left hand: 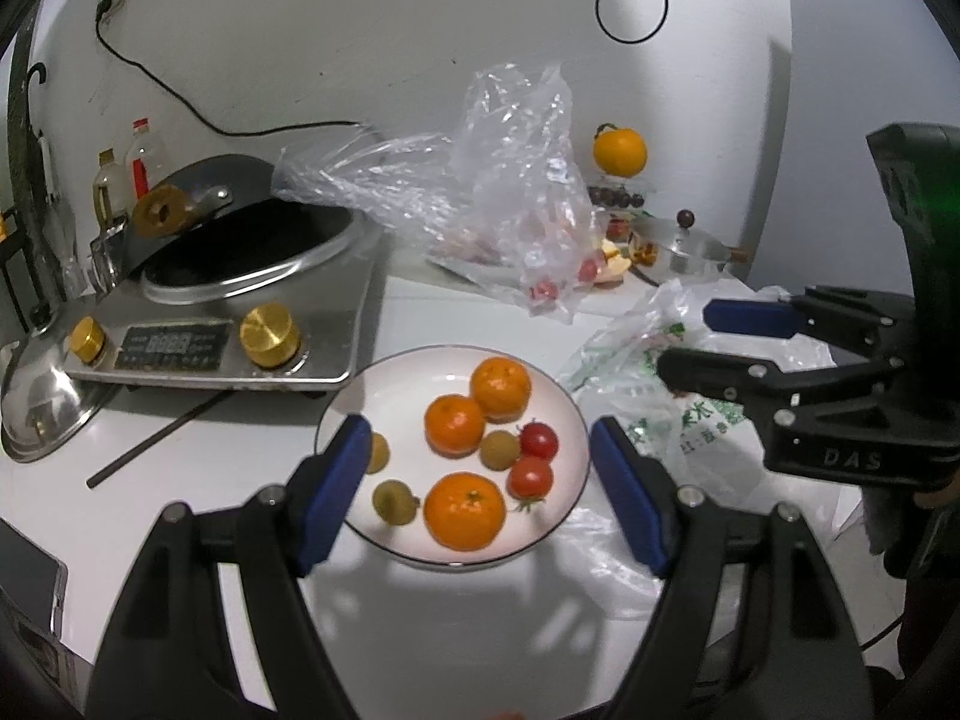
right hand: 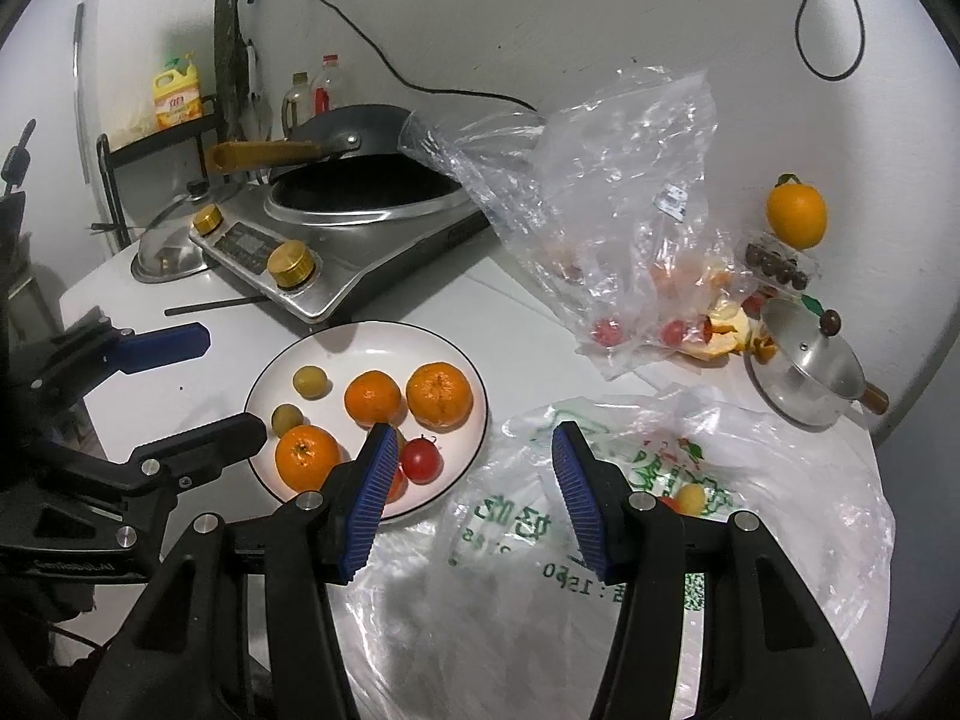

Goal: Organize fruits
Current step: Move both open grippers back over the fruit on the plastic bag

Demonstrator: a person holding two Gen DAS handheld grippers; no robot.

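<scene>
A white plate on the white counter holds three tangerines, two cherry tomatoes and three small greenish-yellow fruits. My left gripper is open and empty, hovering over the plate. My right gripper is open and empty, just right of the plate above a printed plastic bag that holds a small yellow fruit. The right gripper also shows in the left wrist view.
An induction cooker with a wok stands behind the plate. A crumpled clear bag holds tomatoes. A small steel pot, an orange, peel and a pot lid stand around.
</scene>
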